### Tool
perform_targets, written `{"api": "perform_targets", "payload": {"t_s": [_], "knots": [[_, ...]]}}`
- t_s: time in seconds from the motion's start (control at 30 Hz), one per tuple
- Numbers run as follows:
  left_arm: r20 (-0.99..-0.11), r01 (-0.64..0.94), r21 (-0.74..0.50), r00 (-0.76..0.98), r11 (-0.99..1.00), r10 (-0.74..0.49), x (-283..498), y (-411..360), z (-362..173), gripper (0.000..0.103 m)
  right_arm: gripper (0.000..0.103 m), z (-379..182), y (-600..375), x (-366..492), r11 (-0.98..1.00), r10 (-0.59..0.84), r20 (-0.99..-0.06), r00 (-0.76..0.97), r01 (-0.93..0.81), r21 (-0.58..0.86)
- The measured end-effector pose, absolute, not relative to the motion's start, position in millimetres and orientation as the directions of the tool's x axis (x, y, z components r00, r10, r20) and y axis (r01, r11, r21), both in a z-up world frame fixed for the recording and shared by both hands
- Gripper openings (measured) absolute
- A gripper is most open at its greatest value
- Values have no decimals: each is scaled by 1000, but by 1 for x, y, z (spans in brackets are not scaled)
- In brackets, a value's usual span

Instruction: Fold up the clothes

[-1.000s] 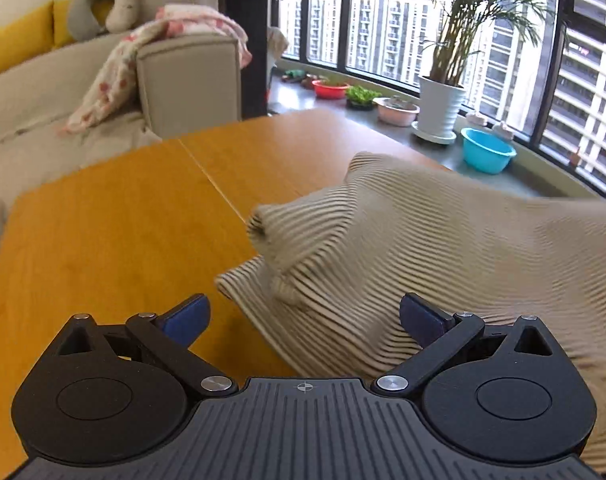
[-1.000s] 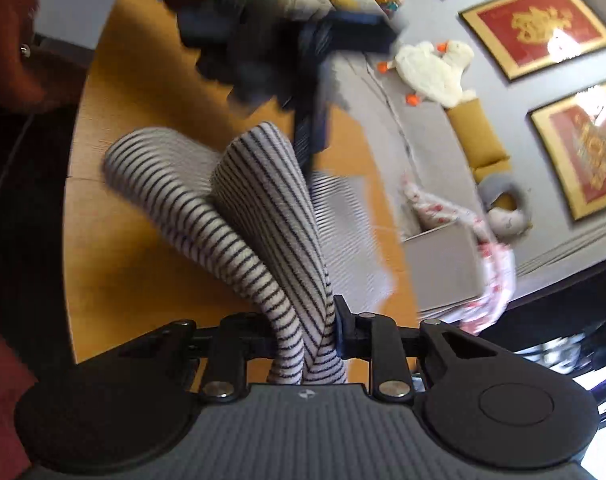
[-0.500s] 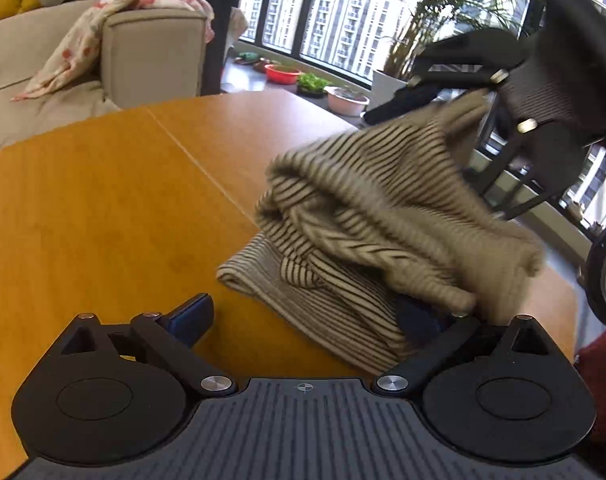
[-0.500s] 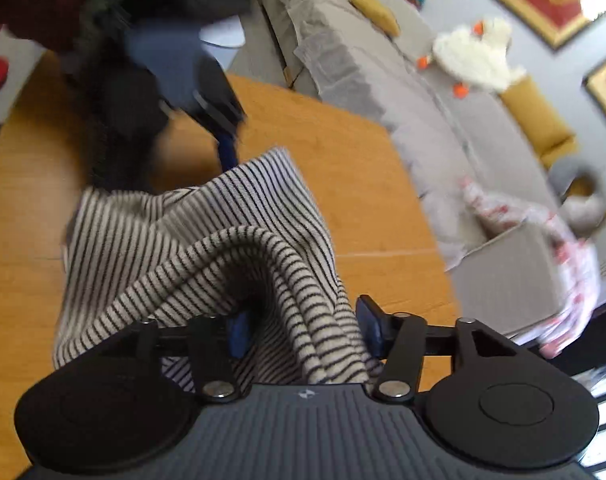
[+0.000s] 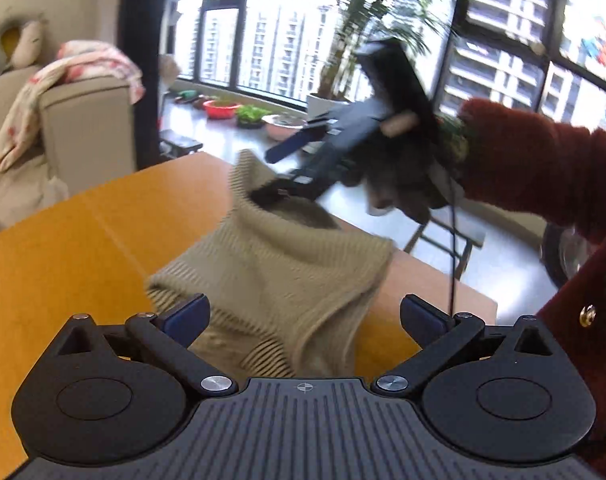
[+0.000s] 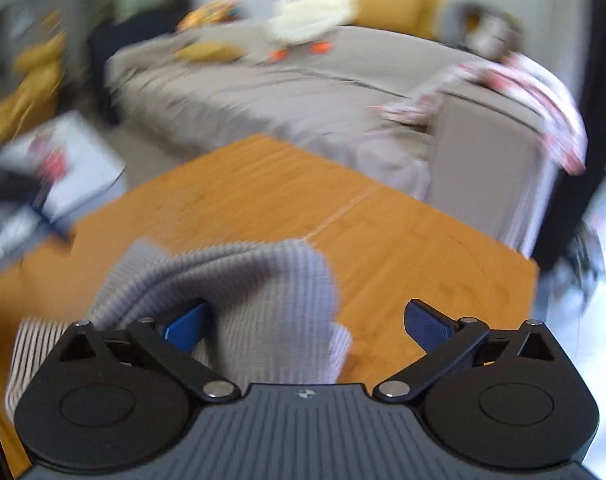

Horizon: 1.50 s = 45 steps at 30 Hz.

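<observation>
- A striped knit sweater [image 5: 279, 276] is heaped on the near right part of an orange wooden table [image 5: 63, 256]. One fold is raised into a peak at the far side, apparently because it is only now being let go.
- The right gripper [image 6: 307, 322] is seen with its jaws opening, already spread wide. Cloth lies between them and against the left blue pad [image 6: 187, 322], but it is not pinched, so nothing is held.
- In the left wrist view that same gripper is seen at the peak of the fold, carried by a hand [image 5: 403, 176] in a dark glove with a red sleeve [image 5: 543, 168] behind it. It is angled down and leftward toward the cloth.
- The left gripper [image 5: 303, 316] is spread wide and empty. It is held low over the near edge of the heap, pointed down at the cloth, probably ready for the next pinch.
- Beyond the table a beige sofa [image 6: 303, 92] is seen. The right wrist view is blurred.
- The fold is judged unfinished, since the cloth is bunched rather than flat.
</observation>
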<state>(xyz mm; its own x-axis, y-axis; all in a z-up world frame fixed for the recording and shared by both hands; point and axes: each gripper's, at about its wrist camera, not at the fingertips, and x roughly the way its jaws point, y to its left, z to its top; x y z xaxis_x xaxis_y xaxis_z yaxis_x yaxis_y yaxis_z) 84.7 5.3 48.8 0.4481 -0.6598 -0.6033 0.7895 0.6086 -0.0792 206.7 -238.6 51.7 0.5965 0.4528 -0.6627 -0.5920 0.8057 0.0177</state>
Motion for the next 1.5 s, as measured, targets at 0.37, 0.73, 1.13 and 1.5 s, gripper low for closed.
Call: {"api": "perform_targets", "payload": {"t_s": [0.37, 0.73, 1.13, 1.5], "knots": [[-675, 471, 35, 661, 882, -327, 153, 27, 21, 103, 103, 8, -261, 206, 908, 330, -666, 669, -417, 30], [-579, 503, -74, 682, 861, -448, 143, 79, 71, 103, 103, 1, -256, 189, 921, 299, -663, 686, -388, 14], [-633, 708, -53, 521, 704, -572, 183, -10, 43, 103, 103, 28, -285, 154, 903, 430, -662, 614, -281, 326], [-646, 573, -401, 376, 715, -664, 226, 37, -10, 103, 45, -48, -307, 119, 622, 713, -601, 362, 70, 780]]}}
